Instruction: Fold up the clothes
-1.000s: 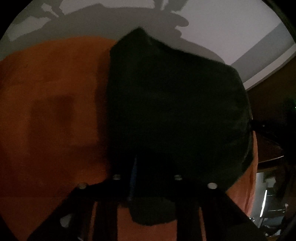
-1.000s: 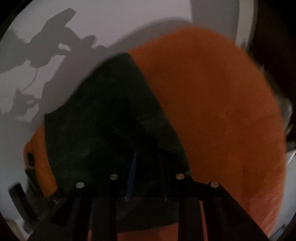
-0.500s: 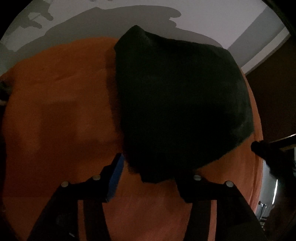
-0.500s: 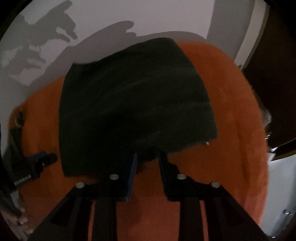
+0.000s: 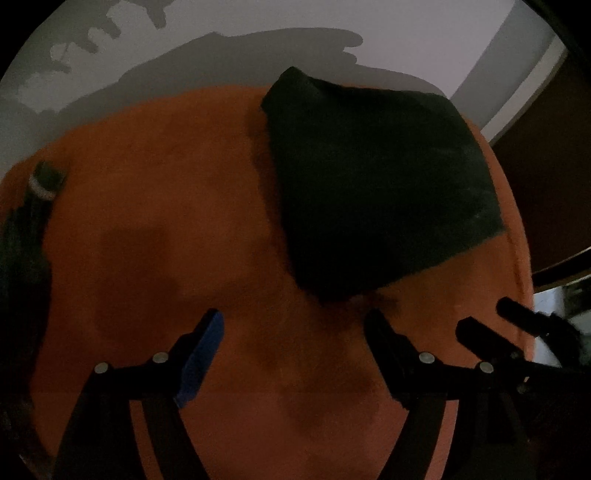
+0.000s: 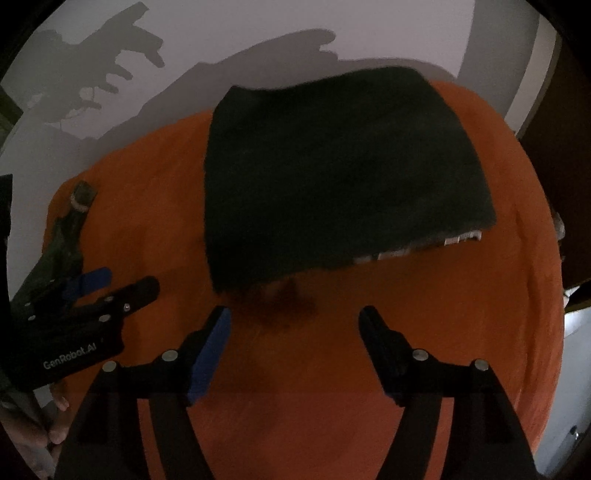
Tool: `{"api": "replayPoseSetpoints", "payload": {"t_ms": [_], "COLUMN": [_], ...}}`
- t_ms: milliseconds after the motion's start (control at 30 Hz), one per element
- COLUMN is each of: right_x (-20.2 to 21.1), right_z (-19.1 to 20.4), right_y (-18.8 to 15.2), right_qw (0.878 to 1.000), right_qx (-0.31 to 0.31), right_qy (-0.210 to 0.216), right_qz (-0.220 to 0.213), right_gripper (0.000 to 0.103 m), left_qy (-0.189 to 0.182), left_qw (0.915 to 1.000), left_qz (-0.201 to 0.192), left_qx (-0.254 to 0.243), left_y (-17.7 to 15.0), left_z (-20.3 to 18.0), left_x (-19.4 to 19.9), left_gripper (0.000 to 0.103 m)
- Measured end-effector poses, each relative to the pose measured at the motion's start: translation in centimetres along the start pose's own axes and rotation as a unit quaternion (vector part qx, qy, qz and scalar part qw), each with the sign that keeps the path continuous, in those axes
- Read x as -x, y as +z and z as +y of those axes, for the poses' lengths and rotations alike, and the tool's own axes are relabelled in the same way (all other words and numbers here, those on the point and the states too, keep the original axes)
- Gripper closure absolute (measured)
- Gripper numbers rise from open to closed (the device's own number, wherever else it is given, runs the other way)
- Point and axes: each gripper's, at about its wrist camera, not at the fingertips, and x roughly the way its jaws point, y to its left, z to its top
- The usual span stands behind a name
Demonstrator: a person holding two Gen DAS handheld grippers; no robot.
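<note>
Folded dark green cloth (image 5: 373, 184), one piece of soft fabric, lies flat on a single orange blanket (image 5: 155, 221) spread over the surface, toward its far edge by the pale wall (image 5: 406, 33). Two hand-held grippers are at work. Left gripper (image 5: 295, 328) points down at bare orange just short of the cloth's near corner; its jaws are spreading, one blue-padded and one black, with nothing between them. Right gripper (image 6: 295, 325) hangs likewise before the cloth's near edge, jaws also spreading and empty. In the right wrist view the left gripper sits at the left, a person's fingers (image 6: 55, 417) below it. One dark camouflage-patterned garment (image 6: 62, 240) lies at the blanket's left edge.
</note>
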Motion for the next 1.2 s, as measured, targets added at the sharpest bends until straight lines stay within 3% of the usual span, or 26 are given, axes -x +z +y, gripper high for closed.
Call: {"api": "replayPoseSetpoints", "payload": {"t_ms": [133,400,700,933,1033,1200], "right_x": [2.0,9.9,19.2,26.5,28.5,29.9], "right_z": [0.9,4.1,4.9,7.4,8.6,9.9], "right_y": [-1.6,-6.0,-14.1,-22.8,-25.4,-26.2], "right_qw": [1.0,0.999,0.995,0.99,0.988,0.987], "right_qx": [-0.016,0.005,-0.046,-0.014,-0.005,0.0], "right_qy": [0.012,0.011,0.051,0.03,0.034,0.022], "right_qz": [0.01,-0.035,-0.071,-0.14,-0.15,-0.16], "right_gripper": [0.032,0.023,0.022,0.021,0.013,0.01], "left_qy": [0.01,0.014,0.069,0.043,0.032,0.045], "left_qw": [0.9999,0.9991,0.9928,0.9865,0.9828,0.9795], "left_qz": [-0.006,-0.04,-0.092,-0.147,-0.171,-0.187], "left_qx": [-0.008,-0.003,-0.033,-0.059,-0.062,-0.061], "left_y": [-2.0,-7.4,-15.9,-24.5,-26.7,-28.2], "left_z": [-0.3,-1.2,-2.8,-2.7,-3.1,-3.4], "left_x": [3.3,12.4,22.3,29.5,31.6,32.7], "left_gripper": [0.024,0.024,0.024,0.024,0.023,0.022]}}
